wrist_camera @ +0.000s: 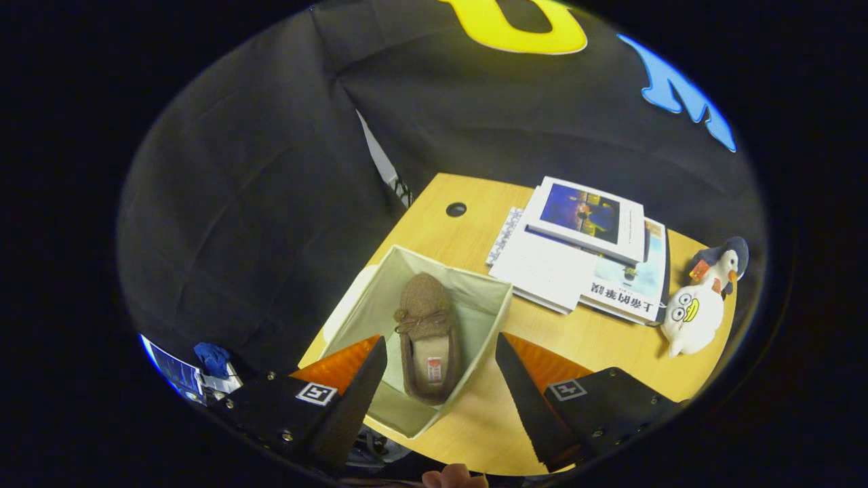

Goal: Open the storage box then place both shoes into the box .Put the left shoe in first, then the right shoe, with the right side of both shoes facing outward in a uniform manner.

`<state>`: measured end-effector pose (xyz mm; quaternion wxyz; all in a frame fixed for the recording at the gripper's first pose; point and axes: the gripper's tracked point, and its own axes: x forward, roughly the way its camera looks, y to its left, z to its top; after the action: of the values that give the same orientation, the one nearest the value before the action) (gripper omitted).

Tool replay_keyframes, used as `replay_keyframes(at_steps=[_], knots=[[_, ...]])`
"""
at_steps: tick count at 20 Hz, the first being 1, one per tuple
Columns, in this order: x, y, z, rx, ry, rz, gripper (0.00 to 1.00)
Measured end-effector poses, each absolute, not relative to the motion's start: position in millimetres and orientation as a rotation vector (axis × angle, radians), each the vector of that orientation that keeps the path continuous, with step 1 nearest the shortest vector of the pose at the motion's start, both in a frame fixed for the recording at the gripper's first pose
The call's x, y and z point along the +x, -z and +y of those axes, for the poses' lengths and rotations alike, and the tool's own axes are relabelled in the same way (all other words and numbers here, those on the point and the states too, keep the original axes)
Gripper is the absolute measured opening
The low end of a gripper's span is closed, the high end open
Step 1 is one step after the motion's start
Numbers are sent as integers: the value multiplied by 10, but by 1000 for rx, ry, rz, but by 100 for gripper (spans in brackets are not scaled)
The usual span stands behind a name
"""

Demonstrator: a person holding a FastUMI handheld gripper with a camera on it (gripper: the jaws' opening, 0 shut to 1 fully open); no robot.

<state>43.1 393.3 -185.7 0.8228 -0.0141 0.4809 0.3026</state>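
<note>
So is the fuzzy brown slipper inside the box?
Yes, inside: the fuzzy brown slipper lies on the open beige fabric box's floor, between the open gripper's fingers.

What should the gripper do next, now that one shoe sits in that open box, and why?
Probably lift back from the storage box and go find the second shoe. One brown shoe already lies inside the open box, and the gripper hangs above it with fingers spread wide and nothing between them, so this placing looks done. On the table are books and a plush penguin.
</note>
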Motion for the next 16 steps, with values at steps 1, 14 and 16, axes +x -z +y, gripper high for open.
replay_keyframes(at_steps=[1,14,16], knots=[[460,1686,3803,-12,-630,964,97],[608,223,1737,116,-239,250,97],[569,192,1385,102,-184,176,97]])
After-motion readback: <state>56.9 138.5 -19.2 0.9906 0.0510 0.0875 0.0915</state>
